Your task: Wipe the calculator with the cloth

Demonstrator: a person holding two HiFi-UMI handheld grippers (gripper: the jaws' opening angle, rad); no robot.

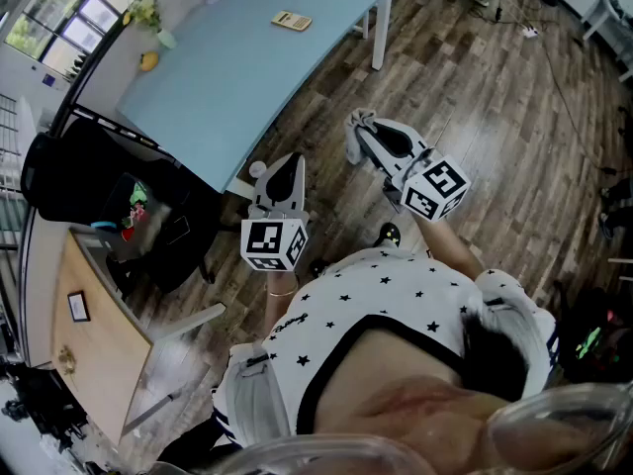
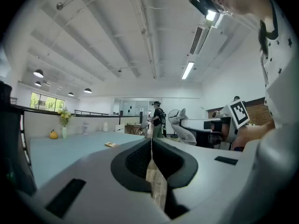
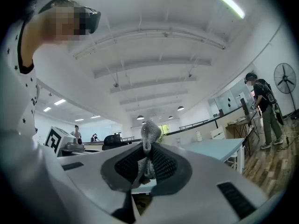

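Observation:
The calculator (image 1: 292,21) lies flat on the far part of the light blue table (image 1: 237,77); the left gripper view shows it small, on the tabletop (image 2: 111,144). Both grippers are held over the wooden floor, short of the table's near corner. My left gripper (image 1: 259,171) is shut with nothing between its jaws (image 2: 151,141). My right gripper (image 1: 358,127) is shut on a grey knitted cloth (image 3: 149,133), which bunches up above the fingertips (image 3: 147,146). In the head view the cloth (image 1: 356,120) is only a small pale tuft.
A black office chair (image 1: 129,206) and a wooden desk (image 1: 94,334) stand at the left. A vase of flowers (image 1: 148,16) and an orange object (image 1: 148,61) sit at the table's far edge. A person (image 3: 262,111) stands beyond the table near a fan (image 3: 285,78).

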